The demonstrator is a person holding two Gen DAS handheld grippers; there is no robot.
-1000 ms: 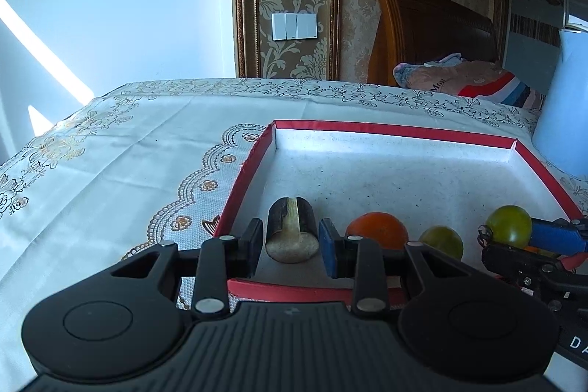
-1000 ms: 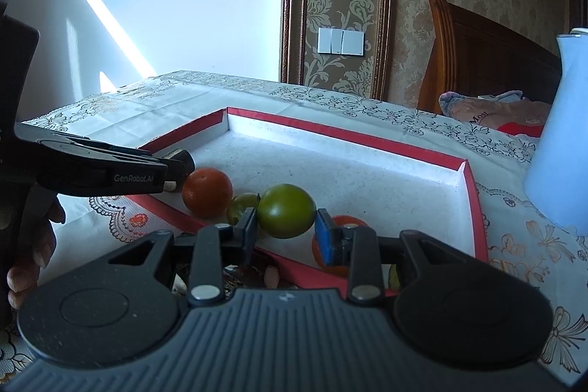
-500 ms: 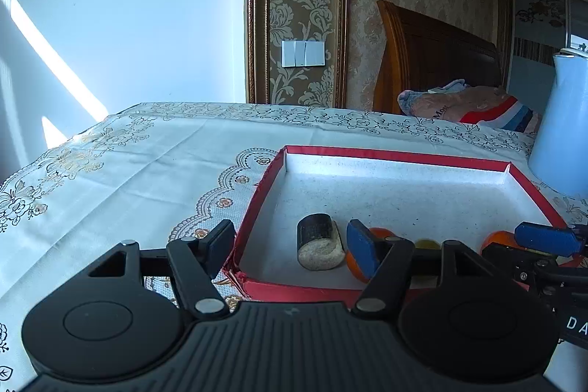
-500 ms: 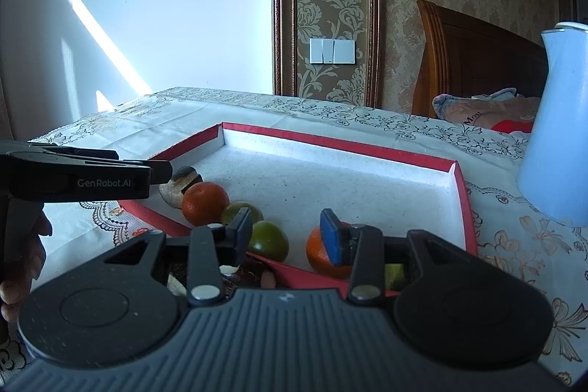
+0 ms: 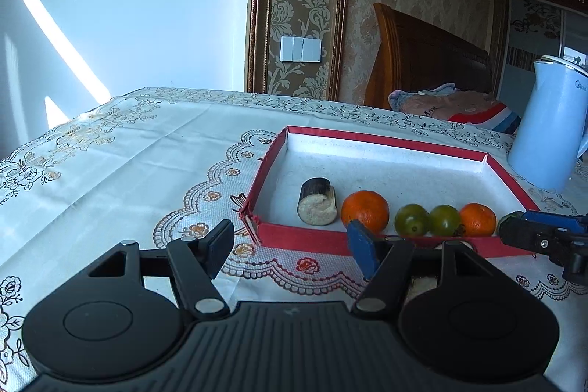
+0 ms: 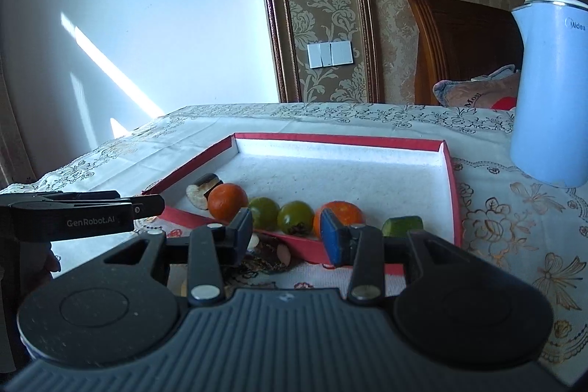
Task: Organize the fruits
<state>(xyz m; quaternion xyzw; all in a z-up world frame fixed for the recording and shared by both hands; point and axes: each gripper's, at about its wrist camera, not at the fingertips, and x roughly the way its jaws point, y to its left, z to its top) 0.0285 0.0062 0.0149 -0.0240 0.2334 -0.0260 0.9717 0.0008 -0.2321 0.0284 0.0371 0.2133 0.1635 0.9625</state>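
Observation:
A red-rimmed tray (image 5: 305, 239) (image 6: 450, 171) holds a row of fruit along its near edge. From the left stand a dark cut piece with pale flesh (image 5: 318, 202) (image 6: 202, 193), an orange (image 5: 365, 211) (image 6: 228, 201), two green fruits (image 5: 411, 219) (image 5: 444, 220) (image 6: 264, 212) (image 6: 296, 217), a second orange (image 5: 477, 219) (image 6: 340, 212) and a green chunk (image 6: 402, 226). My left gripper (image 5: 292, 247) (image 6: 84, 217) is open and empty, short of the tray's near left corner. My right gripper (image 6: 287, 236) (image 5: 544, 234) is open just before the near rim, holding nothing.
A light blue kettle (image 5: 547, 135) (image 6: 551, 98) stands on the patterned tablecloth (image 5: 128, 164) right of the tray. A wooden chair back with a cushion (image 5: 452, 105) rises behind the table. A hand (image 6: 51, 259) holds the left gripper's handle.
The left gripper opened off the cut piece and pulled back from the tray. The right gripper let go of a green fruit and drew back too. Both pieces now rest in the tray.

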